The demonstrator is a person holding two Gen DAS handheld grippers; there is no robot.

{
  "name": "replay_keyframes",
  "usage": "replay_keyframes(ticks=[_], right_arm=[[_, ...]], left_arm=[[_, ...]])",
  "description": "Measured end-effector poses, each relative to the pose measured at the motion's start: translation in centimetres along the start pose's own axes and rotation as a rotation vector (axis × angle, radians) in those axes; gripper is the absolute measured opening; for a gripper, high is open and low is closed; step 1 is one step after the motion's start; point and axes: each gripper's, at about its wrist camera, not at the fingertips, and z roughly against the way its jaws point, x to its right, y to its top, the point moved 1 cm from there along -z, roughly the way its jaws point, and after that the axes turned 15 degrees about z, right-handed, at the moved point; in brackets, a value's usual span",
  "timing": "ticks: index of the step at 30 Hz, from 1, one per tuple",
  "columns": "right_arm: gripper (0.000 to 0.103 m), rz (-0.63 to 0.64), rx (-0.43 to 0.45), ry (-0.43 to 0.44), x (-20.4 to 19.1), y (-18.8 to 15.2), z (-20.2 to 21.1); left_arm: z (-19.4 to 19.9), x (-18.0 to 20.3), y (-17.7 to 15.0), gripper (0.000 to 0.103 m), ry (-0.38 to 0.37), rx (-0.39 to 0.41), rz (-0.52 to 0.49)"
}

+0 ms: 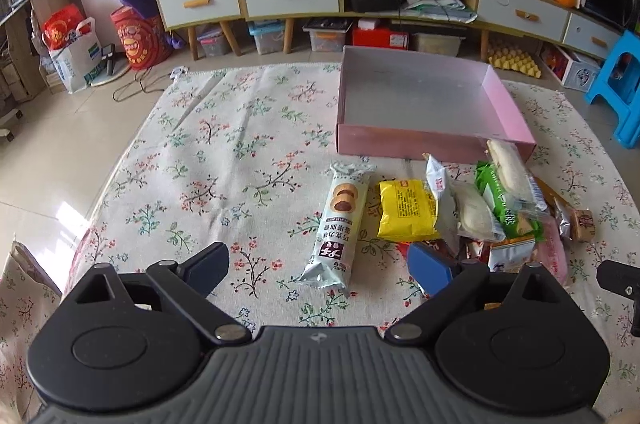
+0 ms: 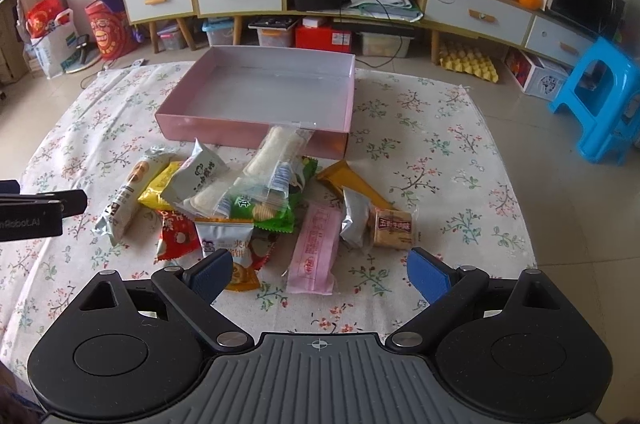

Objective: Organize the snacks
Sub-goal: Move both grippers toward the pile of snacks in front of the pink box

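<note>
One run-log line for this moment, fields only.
stage: before first pick | left gripper: open, over long biscuit pack | right gripper: open, empty | pink box: empty | snacks: all on cloth

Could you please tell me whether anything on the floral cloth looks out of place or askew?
The snack packets lie in a loose, overlapping heap in front of the shallow pink cardboard box, which holds nothing. A long clear-wrapped white wafer bar leans tilted against the box's front wall. Nothing looks spilled or torn.

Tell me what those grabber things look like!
Each hand-held gripper, left and right, has a ribbed grey body, two round black discs, black link arms with silver pins, and two blue rubbery pads. White "Robot.AI" lettering shows on the left one's side.
</note>
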Motion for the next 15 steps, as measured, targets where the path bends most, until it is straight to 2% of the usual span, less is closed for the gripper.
replay_keyframes(ticks=[8,12,15], right_arm=[[0.095,-0.028,-0.027,-0.001,0.7,0.1,-1.9],[0.095,-0.095,-0.012,0.046,1.7,0.6,-2.6],[0.095,-0.172,-0.012,0.105,2.7,1.0,-3.2]], left_arm=[[-1.4,-0.8,0.3,0.092,0.004,-0.053,0.023],[-2.5,-2.7,1.1,0.087,-0.019,-0.119,0.127],[-2.7,-3.9,1.6,0.087,-0.018,-0.127,0.176]])
